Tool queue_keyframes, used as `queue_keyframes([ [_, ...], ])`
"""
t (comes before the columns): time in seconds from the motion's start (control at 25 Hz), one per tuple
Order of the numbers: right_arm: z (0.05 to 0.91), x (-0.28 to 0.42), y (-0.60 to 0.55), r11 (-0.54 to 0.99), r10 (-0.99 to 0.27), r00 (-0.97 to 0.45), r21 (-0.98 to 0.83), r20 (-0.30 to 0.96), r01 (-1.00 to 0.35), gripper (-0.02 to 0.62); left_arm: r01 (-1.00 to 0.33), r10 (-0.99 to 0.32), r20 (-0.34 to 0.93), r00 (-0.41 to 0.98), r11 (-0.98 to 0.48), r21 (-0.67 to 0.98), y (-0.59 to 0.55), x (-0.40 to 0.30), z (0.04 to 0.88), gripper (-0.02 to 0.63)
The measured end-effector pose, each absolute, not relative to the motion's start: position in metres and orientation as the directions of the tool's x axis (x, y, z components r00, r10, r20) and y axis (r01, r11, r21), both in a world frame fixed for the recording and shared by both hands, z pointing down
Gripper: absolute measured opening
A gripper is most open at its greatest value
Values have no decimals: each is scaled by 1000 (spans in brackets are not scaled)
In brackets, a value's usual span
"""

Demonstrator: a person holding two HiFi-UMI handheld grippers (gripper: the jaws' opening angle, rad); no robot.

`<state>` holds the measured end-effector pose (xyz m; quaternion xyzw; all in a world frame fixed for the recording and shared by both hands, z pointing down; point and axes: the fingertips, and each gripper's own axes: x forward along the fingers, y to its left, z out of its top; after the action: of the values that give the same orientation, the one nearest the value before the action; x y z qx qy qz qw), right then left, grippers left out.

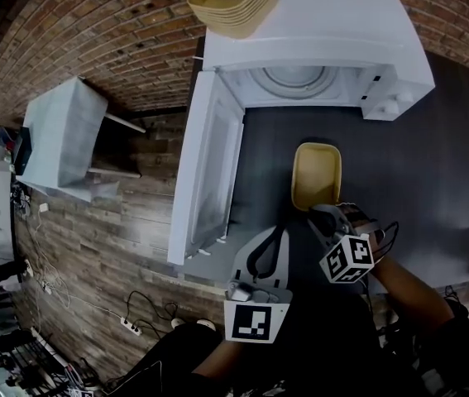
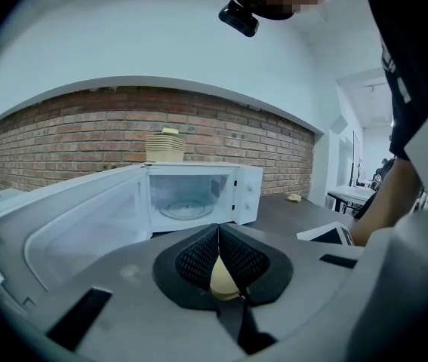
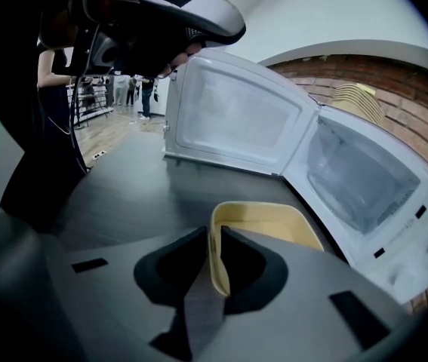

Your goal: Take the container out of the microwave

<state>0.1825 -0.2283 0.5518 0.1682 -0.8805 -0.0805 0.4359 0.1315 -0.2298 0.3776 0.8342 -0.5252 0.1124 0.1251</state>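
A dark table [image 1: 433, 180] holds a white microwave [image 1: 317, 31], whose door [image 1: 209, 164] hangs wide open on a cavity with only the glass turntable [image 1: 300, 79] in it. The yellow container [image 1: 316, 172] is already out and rests on the table just in front of the opening. The right gripper [image 3: 215, 231] straddles the container's near wall with its jaws slightly apart and its grip apparently loosened. The left gripper [image 2: 219, 227] hovers beside it, jaws together and empty. Only withdrawing seems left.
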Motion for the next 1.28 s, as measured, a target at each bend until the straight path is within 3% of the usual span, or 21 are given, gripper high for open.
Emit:
queue_keyframes([
  [0.28,532,185,-217,902,-425,-596,267,681,-338,117,-893,-841,310,443,-444,72,-221,139,375,9],
  [0.72,465,213,-194,630,-681,-525,42,510,-775,66,-868,-824,281,493,-487,94,-207,146,368,9],
  [1.28,409,214,-136,471,-822,-426,28,378,-882,63,-837,-804,233,547,-536,113,-139,116,352,9],
])
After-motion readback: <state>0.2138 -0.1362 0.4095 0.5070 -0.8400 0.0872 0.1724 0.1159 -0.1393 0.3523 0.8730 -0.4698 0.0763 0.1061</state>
